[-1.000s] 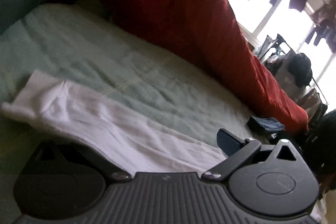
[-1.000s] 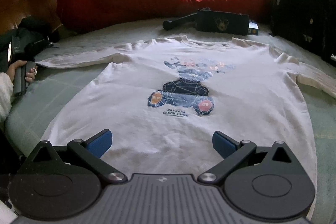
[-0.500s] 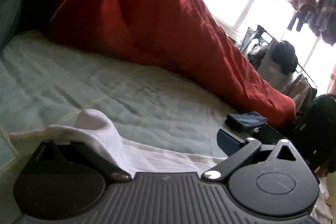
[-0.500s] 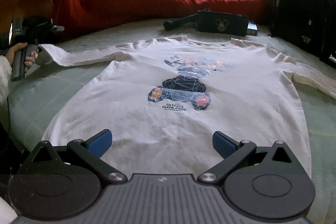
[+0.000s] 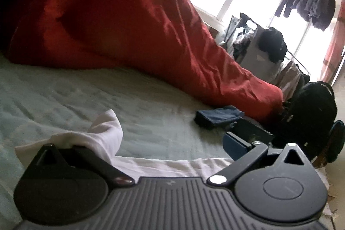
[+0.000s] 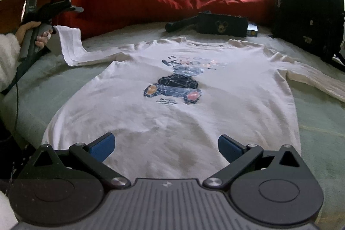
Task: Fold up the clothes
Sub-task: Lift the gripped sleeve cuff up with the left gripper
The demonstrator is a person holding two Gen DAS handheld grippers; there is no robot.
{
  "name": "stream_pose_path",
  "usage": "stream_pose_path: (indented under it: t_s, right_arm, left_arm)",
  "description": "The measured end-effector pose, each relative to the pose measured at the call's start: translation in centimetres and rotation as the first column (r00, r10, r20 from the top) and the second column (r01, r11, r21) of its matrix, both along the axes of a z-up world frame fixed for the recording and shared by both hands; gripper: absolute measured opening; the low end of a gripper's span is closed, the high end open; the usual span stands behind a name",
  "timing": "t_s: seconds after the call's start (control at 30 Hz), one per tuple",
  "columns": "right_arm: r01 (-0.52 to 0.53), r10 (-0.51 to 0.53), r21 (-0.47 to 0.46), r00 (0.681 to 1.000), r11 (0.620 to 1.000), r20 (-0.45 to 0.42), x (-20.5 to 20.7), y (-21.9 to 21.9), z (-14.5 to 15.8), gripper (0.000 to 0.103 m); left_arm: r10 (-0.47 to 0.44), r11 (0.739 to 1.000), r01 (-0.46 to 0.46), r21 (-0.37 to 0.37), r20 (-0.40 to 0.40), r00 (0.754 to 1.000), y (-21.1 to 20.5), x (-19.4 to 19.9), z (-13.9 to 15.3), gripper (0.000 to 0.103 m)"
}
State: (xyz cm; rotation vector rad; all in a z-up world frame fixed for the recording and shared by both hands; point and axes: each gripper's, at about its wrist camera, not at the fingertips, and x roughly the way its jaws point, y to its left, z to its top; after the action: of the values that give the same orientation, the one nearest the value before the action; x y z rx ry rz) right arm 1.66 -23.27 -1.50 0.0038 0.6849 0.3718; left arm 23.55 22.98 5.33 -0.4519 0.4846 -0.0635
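The left hand-held gripper (image 6: 54,30) has lifted one sleeve (image 6: 69,44) off the bed (image 6: 319,122), clamping its cuff; the one shirt (image 6: 172,113) lies flat before the open, empty right hand-held gripper (image 6: 165,147).

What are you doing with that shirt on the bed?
A person is folding a white long-sleeved shirt spread flat on the bed. The left gripper has one sleeve lifted off the sheet by its cuff. The right gripper hovers open above the shirt's bottom hem, holding nothing. The other sleeve lies flat. Nothing is folded yet.
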Motion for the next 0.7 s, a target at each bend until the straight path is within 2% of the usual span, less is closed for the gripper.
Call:
stream_pose_path:
  t_s: [0.27, 0.47, 0.7]
  right_arm:
    - [-0.051, 0.051, 0.005, 0.998, 0.999, -0.027, -0.2, -2.0, -0.5, 0.103]
    - [-0.056, 0.056, -0.009, 0.998, 0.998, -0.019, -0.1, -4.0, -0.2, 0.103]
    - [-0.047, 0.048, 0.013, 0.999, 0.999, -0.016, -0.5, -6.2, -0.4, 0.103]
  left_arm:
    - [-0.031, 0.999, 0.031, -0.005, -0.011, 0.999, -5.0, 1.9, 1.8, 0.102]
    - [-0.042, 0.999, 0.042, -0.017, -0.041, 0.998, -8.9, 3.5, 1.9, 0.102]
    - [-0.079, 0.997, 0.080, 0.015, -0.067, 0.995, -13.8, 5.1, 2.3, 0.102]
